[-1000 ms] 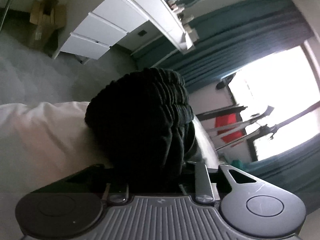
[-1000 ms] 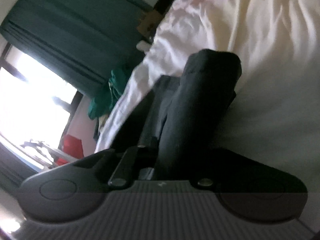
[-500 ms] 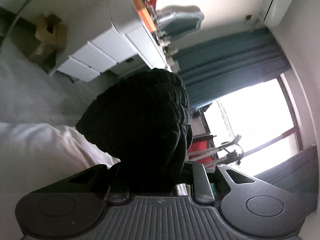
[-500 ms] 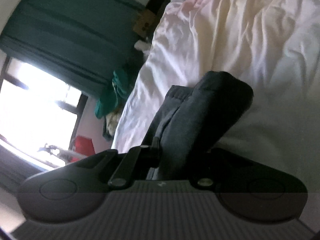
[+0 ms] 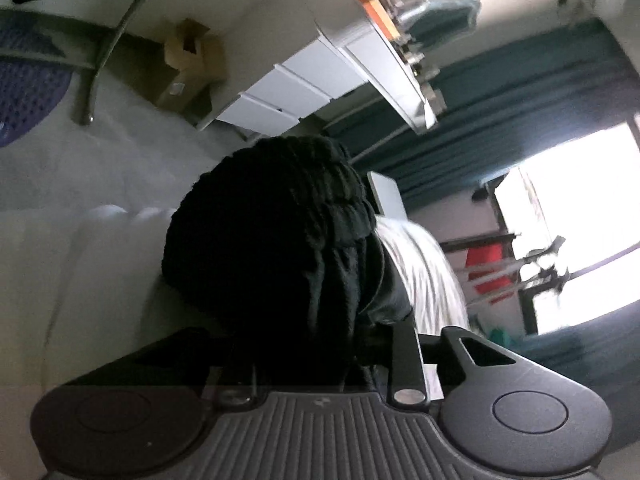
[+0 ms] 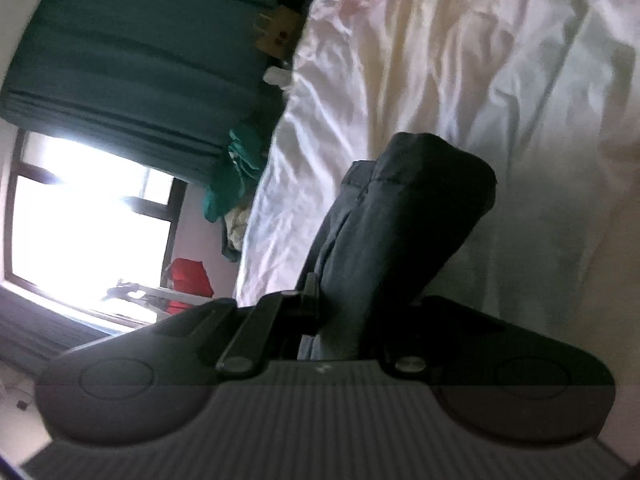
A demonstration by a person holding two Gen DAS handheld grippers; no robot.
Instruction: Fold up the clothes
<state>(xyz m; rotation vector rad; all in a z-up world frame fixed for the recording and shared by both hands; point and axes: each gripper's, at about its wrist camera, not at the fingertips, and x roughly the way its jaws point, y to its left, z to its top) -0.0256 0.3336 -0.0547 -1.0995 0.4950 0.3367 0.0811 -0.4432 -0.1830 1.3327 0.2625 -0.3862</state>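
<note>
Over the bed [image 6: 460,80], both tongs [image 5: 316,344] [image 6: 352,312] pinch the dark garment [image 5: 280,240].

No words, labels, brand names or numbers are legible in either view; any print is too blurred

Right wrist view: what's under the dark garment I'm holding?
Under the dark garment, clamped in the right gripper, lies the rumpled white bedsheet. The sheet directly beneath the fabric is covered, so anything lying there cannot be seen.
</note>
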